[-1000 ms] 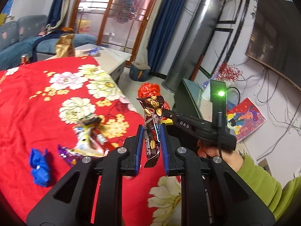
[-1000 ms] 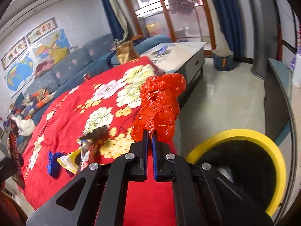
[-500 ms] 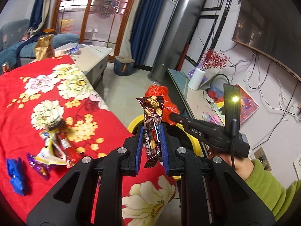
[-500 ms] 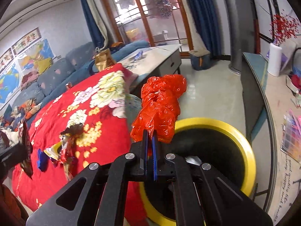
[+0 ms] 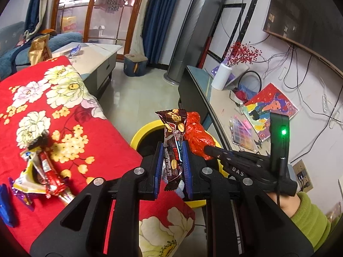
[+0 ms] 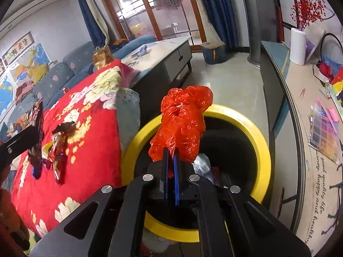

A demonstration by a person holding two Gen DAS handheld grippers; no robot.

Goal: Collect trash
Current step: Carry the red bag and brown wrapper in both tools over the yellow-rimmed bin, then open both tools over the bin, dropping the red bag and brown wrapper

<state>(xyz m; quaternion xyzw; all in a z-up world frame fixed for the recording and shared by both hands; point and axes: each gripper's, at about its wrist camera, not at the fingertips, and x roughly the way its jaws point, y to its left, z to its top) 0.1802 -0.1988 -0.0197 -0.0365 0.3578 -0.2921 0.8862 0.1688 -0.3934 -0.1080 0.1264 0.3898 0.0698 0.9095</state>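
My left gripper (image 5: 172,147) is shut on a brown snack-bar wrapper (image 5: 173,135) held upright near the edge of the red flowered cloth. My right gripper (image 6: 170,152) is shut on a crumpled red plastic bag (image 6: 182,120) and holds it over the open yellow-rimmed black bin (image 6: 255,132). In the left wrist view the bin (image 5: 141,132) sits just behind my fingers, with the right gripper (image 5: 206,148) and red bag (image 5: 196,135) above it. Several loose wrappers (image 5: 42,171) lie on the cloth at the left, also showing in the right wrist view (image 6: 60,143).
The red flowered cloth (image 5: 42,111) covers the table on the left. A dark low cabinet (image 5: 197,90) with a white vase (image 5: 221,79), papers and cables stands at the right. A grey coffee table (image 5: 96,53) and blue sofa lie beyond. Trash lies in the bin (image 6: 203,162).
Both grippers have moved right, off the cloth and toward the bin. The red bag went from above the cloth to over the bin's opening. Both holds are unchanged.
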